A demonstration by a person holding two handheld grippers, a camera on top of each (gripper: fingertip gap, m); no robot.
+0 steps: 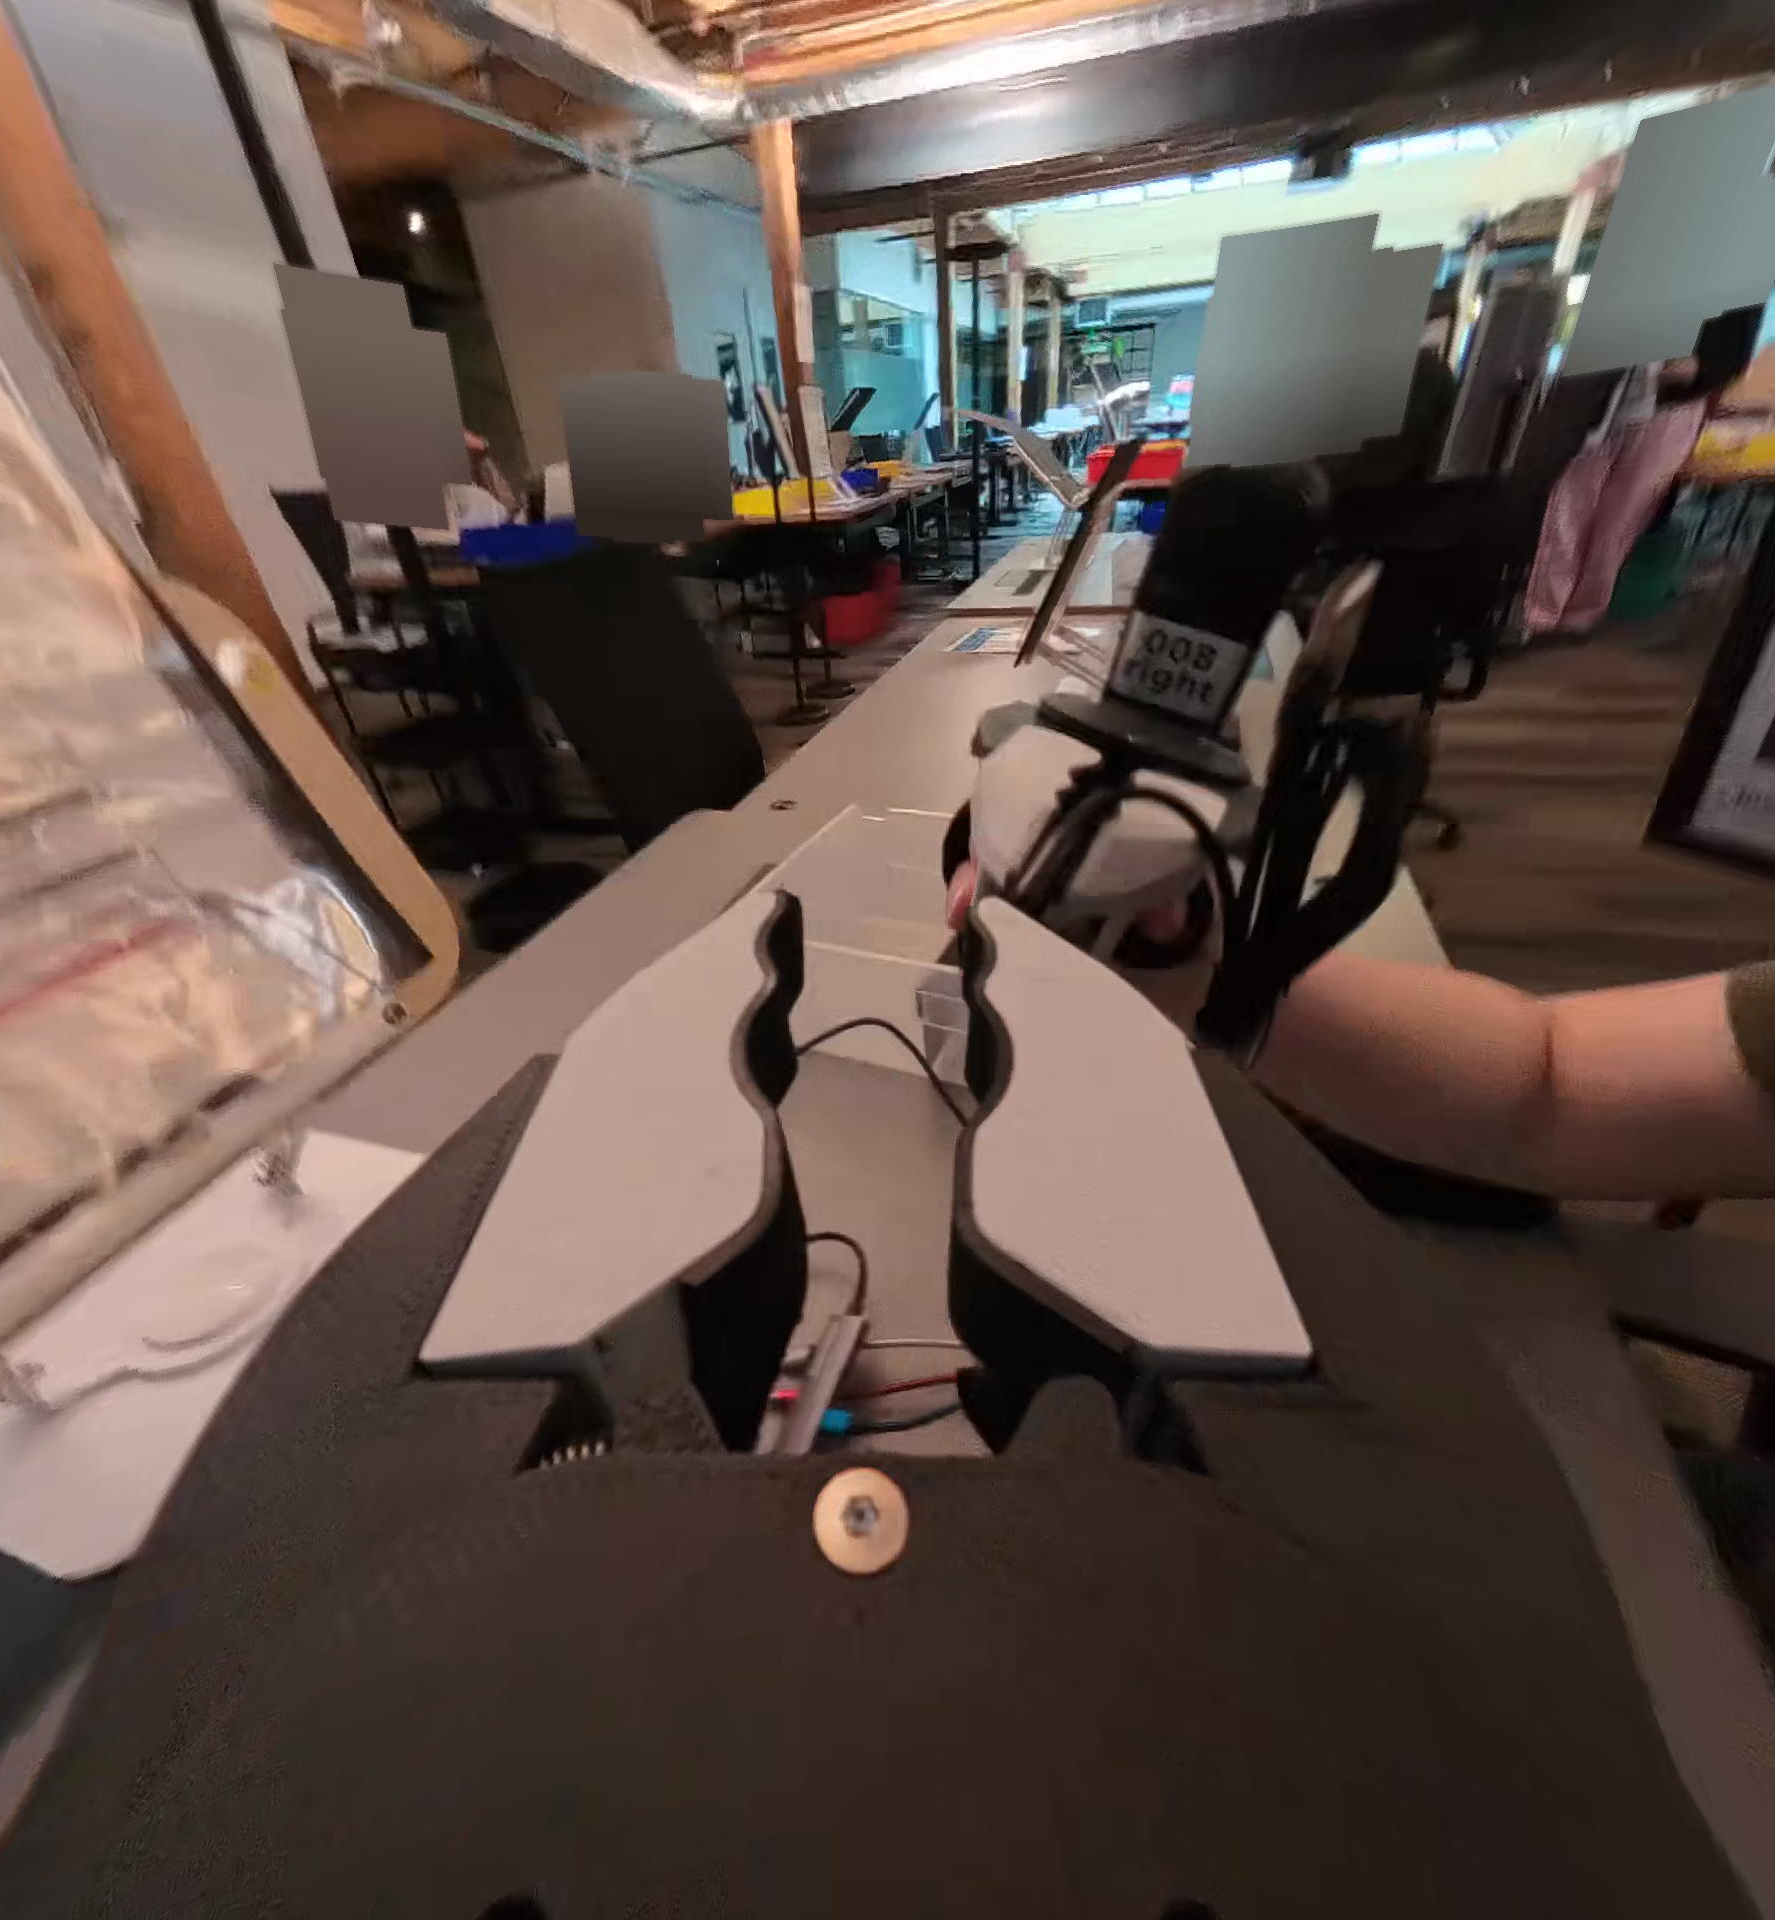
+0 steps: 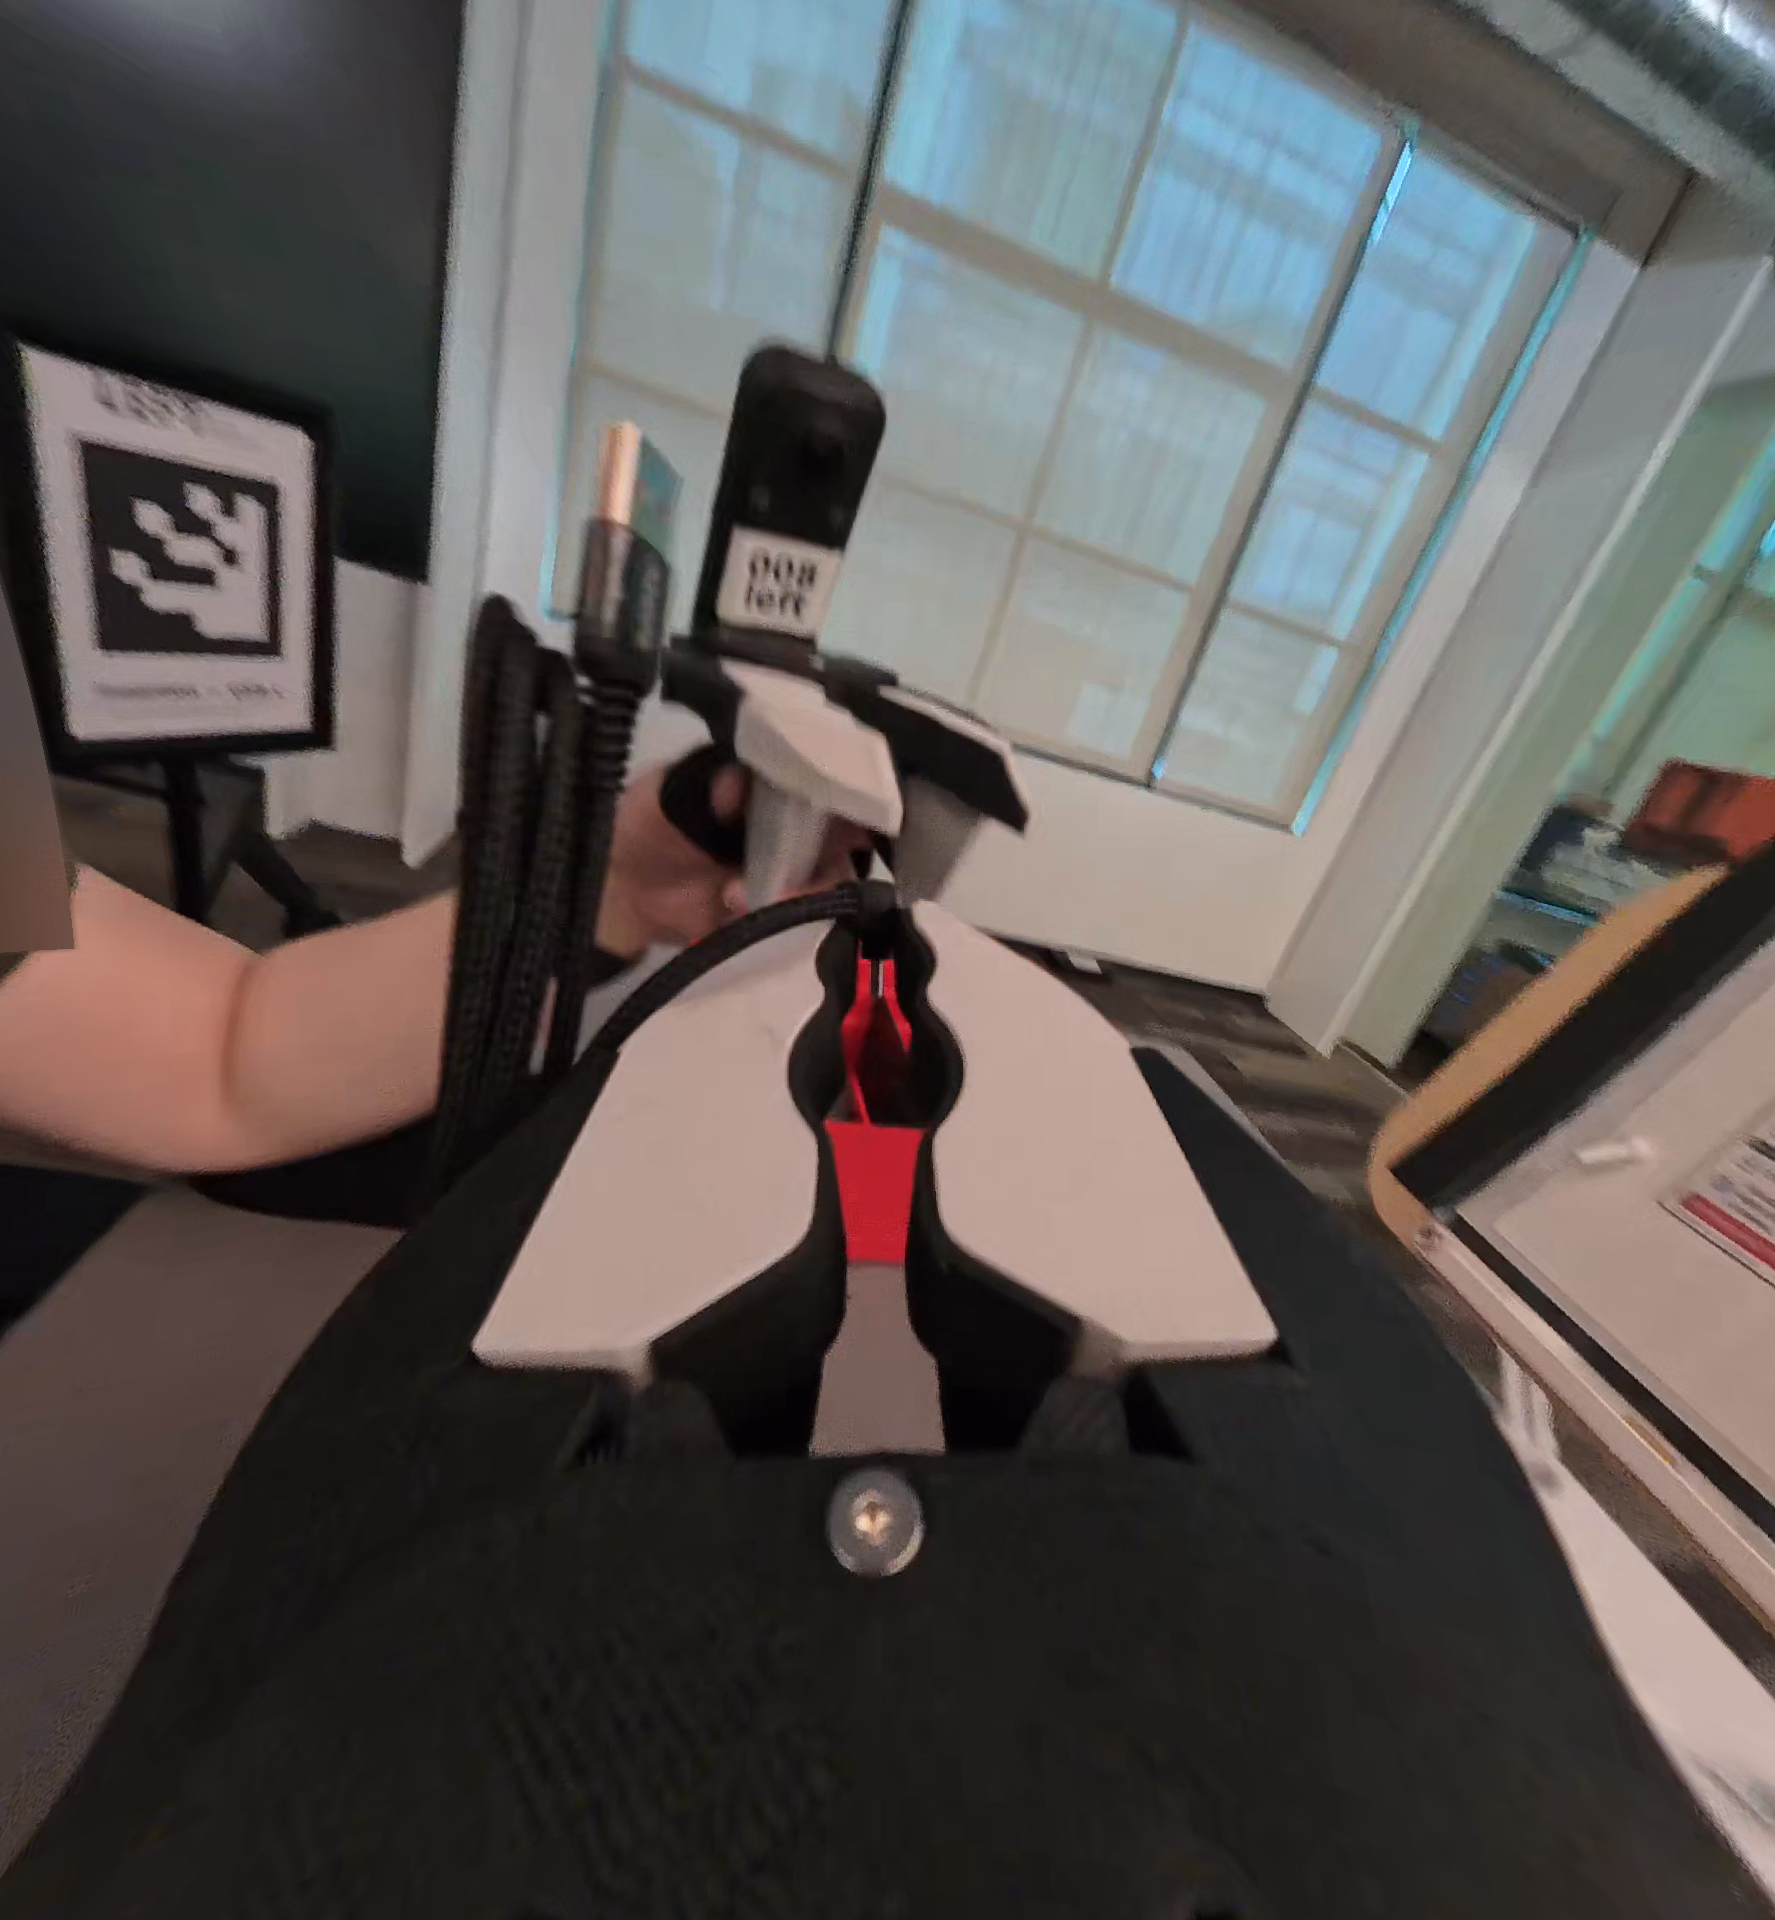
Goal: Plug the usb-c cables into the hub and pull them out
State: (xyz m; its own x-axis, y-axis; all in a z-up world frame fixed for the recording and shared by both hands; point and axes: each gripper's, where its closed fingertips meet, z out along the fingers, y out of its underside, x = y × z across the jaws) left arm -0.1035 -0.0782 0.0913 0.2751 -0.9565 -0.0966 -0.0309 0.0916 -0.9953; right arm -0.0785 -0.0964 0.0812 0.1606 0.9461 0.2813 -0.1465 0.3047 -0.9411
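Observation:
My left gripper (image 1: 881, 925) is open and empty, above the grey table (image 1: 862, 1164). A slim grey hub (image 1: 823, 1369) lies on the table low between its fingers, with thin red and blue wires beside it. A thin black cable (image 1: 893, 1039) runs across the table farther on. My right gripper (image 2: 870, 920) is shut at the tips on a black braided cable (image 2: 717, 945) that arcs off to the left; something red (image 2: 867, 1184) shows between its fingers. More braided cables (image 2: 509, 852), one with a silver plug, hang over the person's forearm. Each gripper shows in the other's view: the right (image 1: 1091, 831), the left (image 2: 841, 769).
A framed board (image 1: 239, 883) leans at the table's left over a white sheet (image 1: 135, 1351); the board also shows in the right wrist view (image 2: 1641, 1143). A clear plastic box (image 1: 862, 873) stands ahead. A framed black-and-white marker sign (image 2: 187, 540) stands on the floor. There is about 4 cm between the tips of the two grippers.

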